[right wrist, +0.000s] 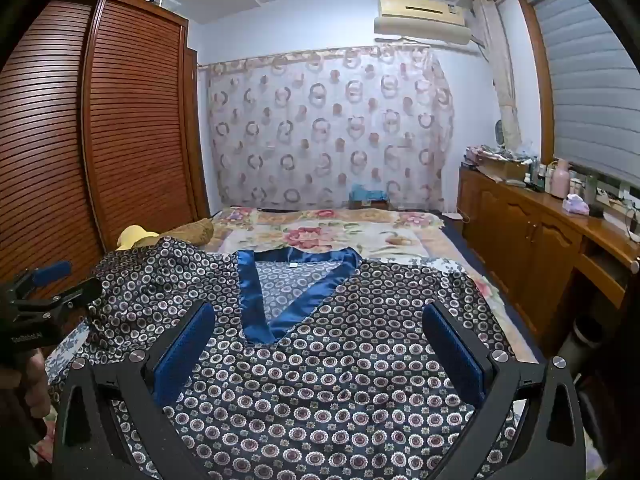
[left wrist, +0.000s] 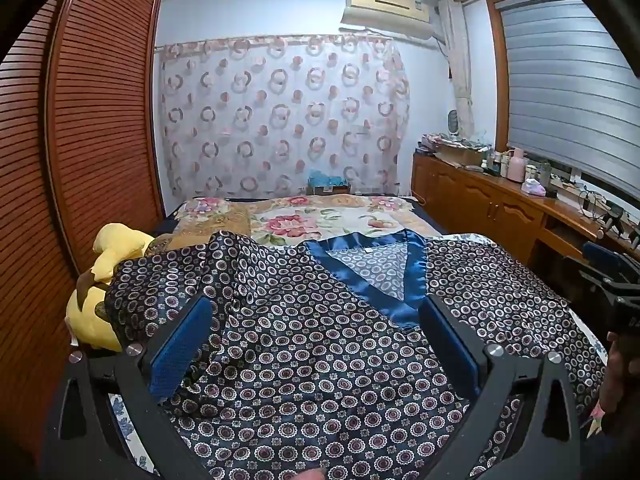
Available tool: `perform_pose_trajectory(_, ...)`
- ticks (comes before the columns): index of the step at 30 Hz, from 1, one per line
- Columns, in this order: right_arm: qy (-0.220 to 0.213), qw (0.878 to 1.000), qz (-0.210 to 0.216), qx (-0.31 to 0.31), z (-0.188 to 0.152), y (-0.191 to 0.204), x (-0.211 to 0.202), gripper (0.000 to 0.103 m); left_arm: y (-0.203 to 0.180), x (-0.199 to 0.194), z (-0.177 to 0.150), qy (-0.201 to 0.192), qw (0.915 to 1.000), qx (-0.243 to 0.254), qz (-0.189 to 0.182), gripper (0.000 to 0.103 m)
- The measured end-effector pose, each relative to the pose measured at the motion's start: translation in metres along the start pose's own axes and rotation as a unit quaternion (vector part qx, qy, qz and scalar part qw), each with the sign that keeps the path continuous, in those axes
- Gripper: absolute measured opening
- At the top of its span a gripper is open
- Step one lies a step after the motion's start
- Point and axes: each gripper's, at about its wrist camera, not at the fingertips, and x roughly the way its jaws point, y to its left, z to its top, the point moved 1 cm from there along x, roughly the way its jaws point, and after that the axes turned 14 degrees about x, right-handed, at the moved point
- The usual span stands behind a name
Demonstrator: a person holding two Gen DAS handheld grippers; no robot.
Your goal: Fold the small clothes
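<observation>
Patterned satin top (left wrist: 320, 360) lay spread on the bed (left wrist: 320, 216), blue V-neck (left wrist: 372, 272) pointing away toward the curtain (left wrist: 280, 120). Beside the top's bunched sleeve sat a yellow plush (left wrist: 104, 280). Both the left gripper (left wrist: 316, 348) and right gripper (right wrist: 320, 356) hovered over the top with fingers spread wide, holding nothing. Writing on the left gripper's body was too blurred to read.

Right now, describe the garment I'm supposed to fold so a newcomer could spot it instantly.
Start at the bed with the floral blanket, facing the circle-print curtain. On its near end lies the shirt, spread front-up. Its dark satin with small ring medallions and a plain blue V-neck band sets it apart from the yellow plush toy beside it.
</observation>
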Motion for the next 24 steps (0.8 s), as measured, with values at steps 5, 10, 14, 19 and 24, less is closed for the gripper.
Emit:
perform_pose_trajectory(5, 0.001, 1.000, -0.002, -0.005, -0.0002, 0.0008, -0.0001, 0.103, 0.0045, -0.0012, -0.0017, 0.001, 1.0000, -0.003, -0.004, 0.103)
perform_pose_trajectory(10, 0.002, 1.000, -0.001, -0.003, -0.0015, 0.0018, -0.0004, 0.103, 0.0015, -0.0030, 0.0000, 0.005, 1.0000, 0.002, 0.000, 0.103)
perform_pose_trajectory(14, 0.002, 1.000, 0.000, -0.004, -0.0010, 0.0016, -0.0015, 0.103, 0.0029, -0.0043, 0.0032, 0.005, 1.0000, 0.004, 0.000, 0.103)
perform_pose_trajectory(19, 0.002, 1.000, 0.001, -0.004, 0.0011, -0.0007, -0.0001, 0.103, 0.0016, -0.0044, 0.0029, 0.005, 1.0000, 0.006, 0.001, 0.103)
perform_pose_trajectory(24, -0.001, 1.000, -0.001, -0.005, -0.0012, 0.0042, -0.0039, 0.103, -0.0023, -0.0045, 0.0029, 0.006, 1.0000, 0.007, 0.003, 0.103)
